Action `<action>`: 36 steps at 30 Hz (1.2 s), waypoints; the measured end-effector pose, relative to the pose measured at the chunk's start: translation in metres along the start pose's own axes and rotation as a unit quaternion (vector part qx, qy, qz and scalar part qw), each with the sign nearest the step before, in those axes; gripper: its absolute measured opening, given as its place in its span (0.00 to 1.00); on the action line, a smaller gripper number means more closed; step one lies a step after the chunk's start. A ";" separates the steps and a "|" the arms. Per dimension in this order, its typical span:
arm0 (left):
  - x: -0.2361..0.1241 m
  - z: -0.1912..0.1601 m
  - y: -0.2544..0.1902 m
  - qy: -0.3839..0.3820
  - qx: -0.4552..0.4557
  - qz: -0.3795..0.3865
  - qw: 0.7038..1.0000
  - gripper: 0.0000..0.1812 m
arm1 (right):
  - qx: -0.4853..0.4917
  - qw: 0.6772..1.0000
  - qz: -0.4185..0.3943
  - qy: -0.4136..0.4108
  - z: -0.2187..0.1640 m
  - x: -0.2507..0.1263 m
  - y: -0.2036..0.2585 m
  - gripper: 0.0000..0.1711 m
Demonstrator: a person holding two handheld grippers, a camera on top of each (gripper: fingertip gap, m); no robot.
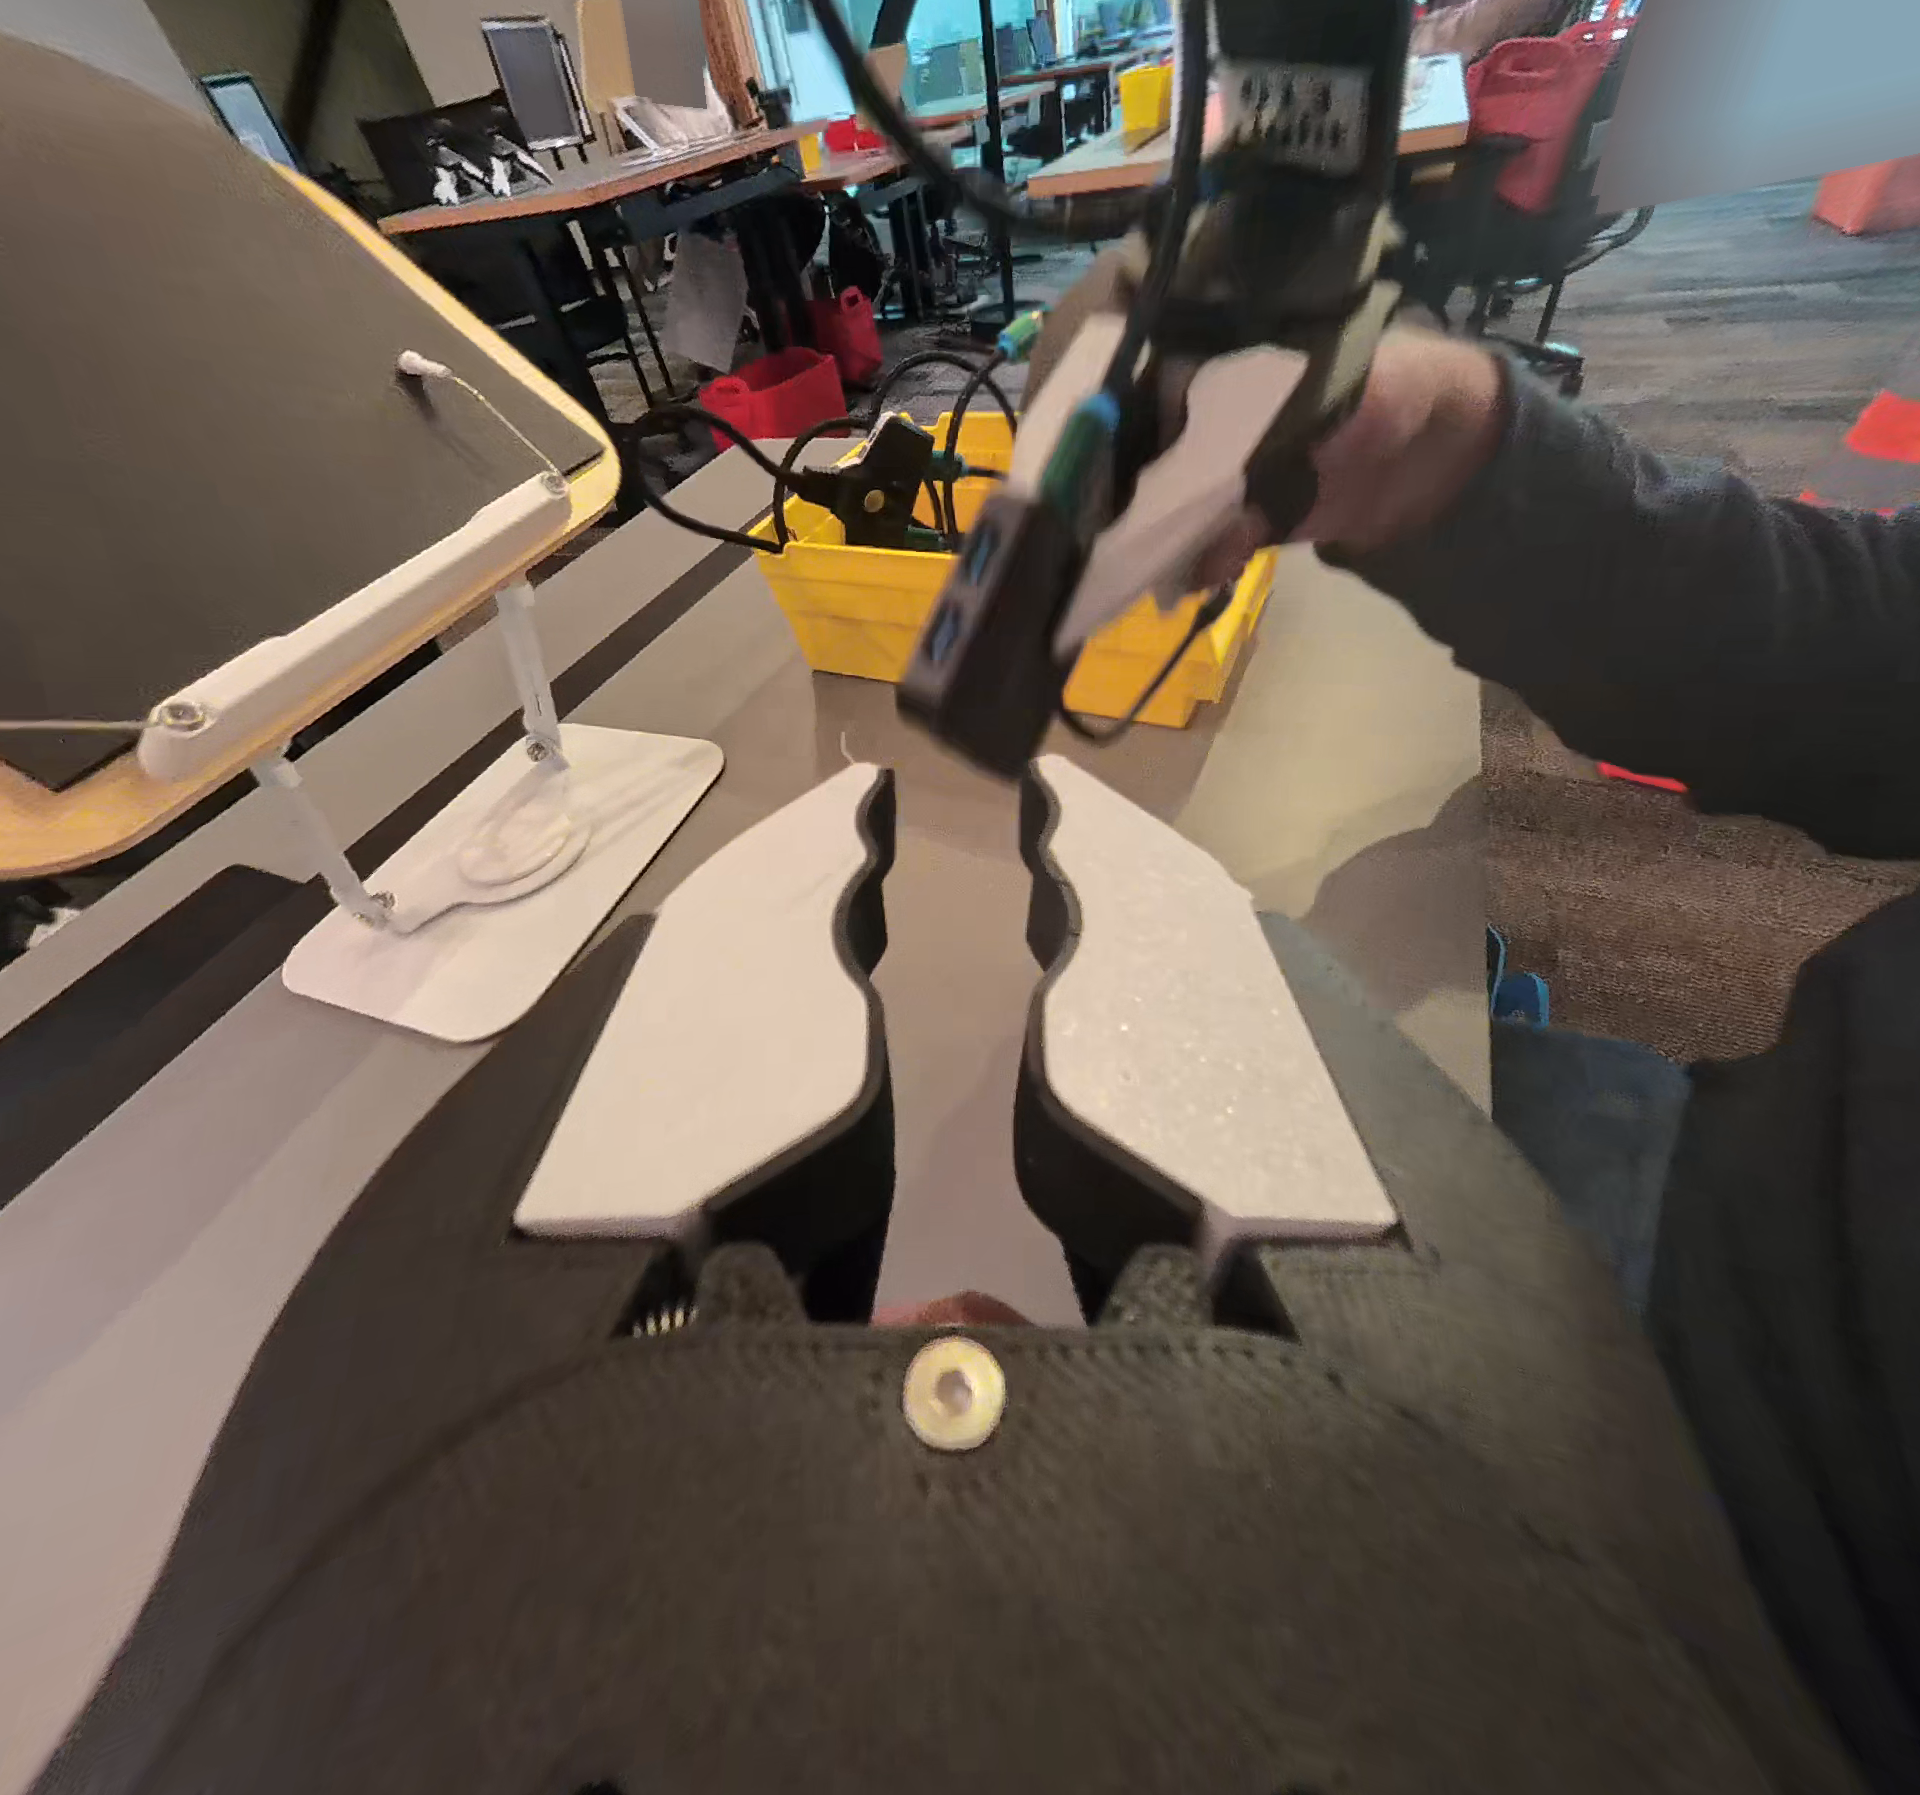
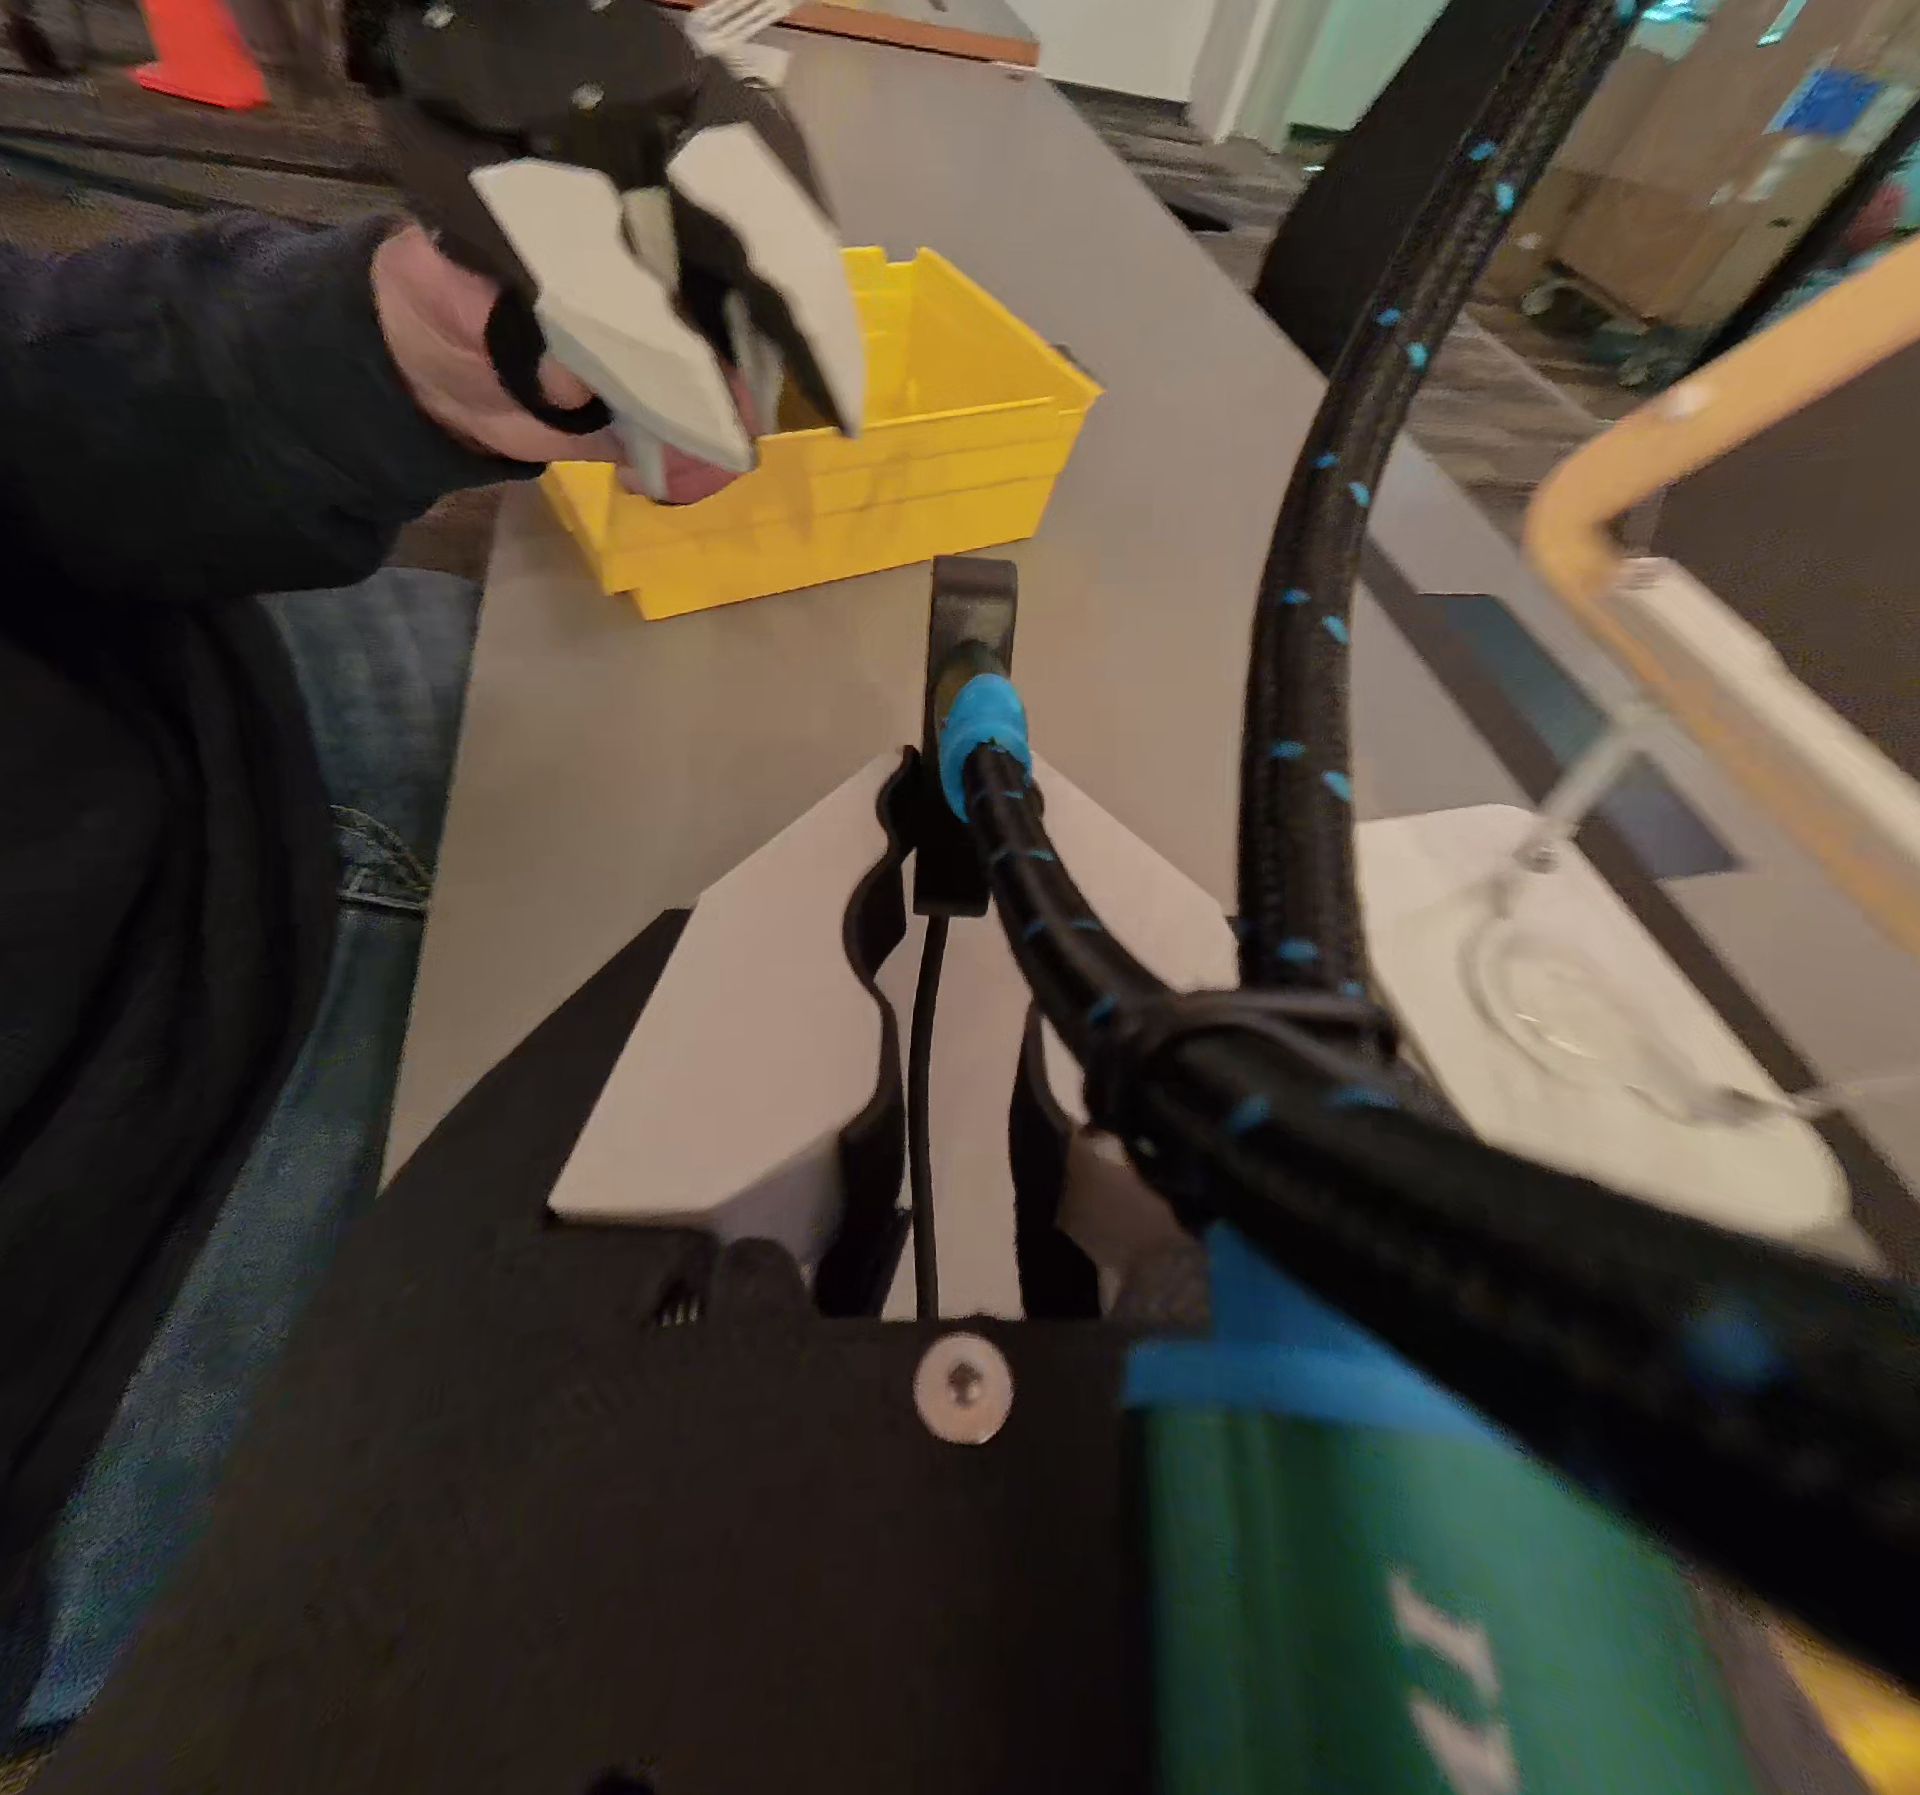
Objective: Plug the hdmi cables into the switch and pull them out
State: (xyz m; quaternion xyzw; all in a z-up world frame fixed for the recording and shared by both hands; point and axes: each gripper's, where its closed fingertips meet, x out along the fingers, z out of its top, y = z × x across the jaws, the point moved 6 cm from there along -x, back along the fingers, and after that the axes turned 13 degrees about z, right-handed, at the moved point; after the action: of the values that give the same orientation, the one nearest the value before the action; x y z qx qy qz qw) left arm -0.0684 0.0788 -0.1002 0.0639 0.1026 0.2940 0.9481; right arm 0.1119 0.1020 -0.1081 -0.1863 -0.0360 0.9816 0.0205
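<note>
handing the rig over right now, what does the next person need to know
Left gripper: open, empty, above the table.
Right gripper: shut on the black switch, held in the air in front of the yellow bin.
One braided hdmi cable with a blue collar looks plugged into the switch; more cables lie in the bin.
Left: the other plugs, then pulling all out.

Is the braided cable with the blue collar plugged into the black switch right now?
Plugged in: the blue-collared braided cable runs straight into the black switch, which the right gripper holds above the table.
</note>
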 end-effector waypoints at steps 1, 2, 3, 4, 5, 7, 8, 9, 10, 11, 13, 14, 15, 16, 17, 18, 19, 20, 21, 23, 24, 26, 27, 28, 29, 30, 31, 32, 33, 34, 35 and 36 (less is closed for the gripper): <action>-0.002 -0.001 0.001 -0.001 -0.006 0.000 1.000 0.12 | -0.004 1.000 -0.019 0.002 0.006 -0.016 -0.006 0.07; -0.003 -0.003 0.002 -0.002 -0.013 -0.001 1.000 0.11 | -0.008 0.999 -0.040 0.005 0.011 -0.033 -0.013 0.07; -0.004 -0.005 0.002 0.000 -0.019 -0.001 1.000 0.10 | -0.010 0.998 -0.064 0.009 0.016 -0.051 -0.021 0.07; -0.004 -0.007 0.002 0.004 -0.020 -0.001 1.000 0.10 | -0.008 0.996 -0.089 0.015 0.019 -0.070 -0.030 0.07; -0.003 -0.009 0.002 0.011 -0.018 -0.001 1.000 0.10 | -0.005 0.993 -0.114 0.025 0.020 -0.089 -0.040 0.07; -0.001 -0.013 0.000 0.024 -0.010 0.001 1.000 0.10 | 0.004 0.984 -0.168 0.063 0.015 -0.126 -0.061 0.07; 0.000 -0.015 -0.001 0.031 -0.006 0.000 1.000 0.10 | 0.017 0.977 -0.194 0.090 0.007 -0.143 -0.072 0.07; 0.001 -0.017 -0.002 0.037 -0.003 -0.002 0.999 0.10 | 0.032 0.969 -0.212 0.121 -0.003 -0.158 -0.083 0.07; 0.003 -0.019 -0.003 0.042 -0.002 -0.004 0.999 0.10 | 0.049 0.961 -0.225 0.152 -0.015 -0.171 -0.093 0.07; 0.004 -0.020 -0.004 0.046 -0.002 -0.006 0.999 0.10 | 0.069 0.953 -0.235 0.176 -0.027 -0.182 -0.102 0.07; 0.008 -0.024 -0.006 0.056 0.002 -0.008 0.998 0.10 | 0.106 0.943 -0.225 0.220 -0.055 -0.195 -0.115 0.08; 0.009 -0.025 -0.007 0.063 0.005 -0.009 0.998 0.10 | 0.120 0.939 -0.214 0.240 -0.070 -0.198 -0.121 0.08; 0.011 -0.027 -0.008 0.068 0.007 -0.011 0.998 0.10 | 0.133 0.933 -0.208 0.261 -0.084 -0.199 -0.126 0.07; 0.012 -0.027 -0.009 0.072 0.008 -0.014 0.997 0.10 | 0.142 0.927 -0.201 0.282 -0.098 -0.199 -0.132 0.07; 0.013 -0.028 -0.011 0.074 0.008 -0.017 0.997 0.10 | 0.147 0.924 -0.195 0.294 -0.109 -0.197 -0.137 0.07; 0.015 -0.029 -0.012 0.077 0.008 -0.020 0.997 0.10 | 0.151 0.921 -0.191 0.303 -0.119 -0.193 -0.142 0.06; 0.016 -0.030 -0.012 0.080 0.009 -0.021 0.997 0.10 | 0.155 0.918 -0.186 0.315 -0.128 -0.189 -0.145 0.07; 0.017 -0.031 -0.013 0.084 0.010 -0.023 0.996 0.10 | 0.157 0.914 -0.176 0.330 -0.138 -0.184 -0.148 0.07; 0.018 -0.032 -0.014 0.088 0.012 -0.024 0.996 0.10 | 0.160 0.910 -0.166 0.345 -0.146 -0.179 -0.150 0.06; 0.020 -0.034 -0.015 0.093 0.013 -0.027 0.995 0.10 | 0.172 0.902 -0.145 0.369 -0.162 -0.168 -0.153 0.07; 0.021 -0.035 -0.015 0.096 0.013 -0.029 0.995 0.10 | 0.179 0.897 -0.138 0.381 -0.170 -0.163 -0.154 0.07; 0.022 -0.037 -0.016 0.101 0.013 -0.032 0.994 0.10 | 0.201 0.884 -0.122 0.403 -0.185 -0.154 -0.156 0.09; 0.022 -0.039 -0.016 0.103 0.013 -0.033 0.994 0.10 | 0.213 0.879 -0.111 0.411 -0.192 -0.150 -0.155 0.07; 0.022 -0.040 -0.016 0.104 0.012 -0.034 0.994 0.10 | 0.224 0.875 -0.103 0.417 -0.197 -0.148 -0.156 0.07; 0.022 -0.041 -0.016 0.105 0.010 -0.036 0.994 0.10 | 0.229 0.871 -0.100 0.423 -0.198 -0.148 -0.156 0.08; 0.023 -0.042 -0.016 0.107 0.008 -0.037 0.994 0.10 | 0.231 0.867 -0.094 0.431 -0.197 -0.148 -0.155 0.07; 0.023 -0.043 -0.016 0.109 0.008 -0.039 0.993 0.10 | 0.232 0.860 -0.086 0.447 -0.197 -0.149 -0.153 0.09; 0.023 -0.044 -0.016 0.111 0.009 -0.040 0.993 0.10 | 0.233 0.847 -0.082 0.471 -0.197 -0.152 -0.151 0.12; 0.023 -0.044 -0.016 0.112 0.010 -0.041 0.993 0.10 | 0.225 0.834 -0.085 0.497 -0.196 -0.156 -0.149 0.16; 0.023 -0.044 -0.017 0.114 0.010 -0.042 0.993 0.10 | 0.213 0.827 -0.090 0.512 -0.192 -0.159 -0.147 0.17; 0.022 -0.045 -0.016 0.115 0.010 -0.042 0.992 0.10 | 0.206 0.826 -0.098 0.516 -0.186 -0.161 -0.147 0.19; 0.022 -0.045 -0.016 0.115 0.010 -0.042 0.992 0.11 | 0.200 0.828 -0.110 0.513 -0.180 -0.163 -0.147 0.19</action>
State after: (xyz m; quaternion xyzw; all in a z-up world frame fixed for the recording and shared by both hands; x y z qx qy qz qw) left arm -0.0522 0.0809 -0.1505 0.0345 0.2164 0.2585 0.9408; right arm 0.3333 0.2507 -0.2040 -0.6493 0.1568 0.7221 0.1802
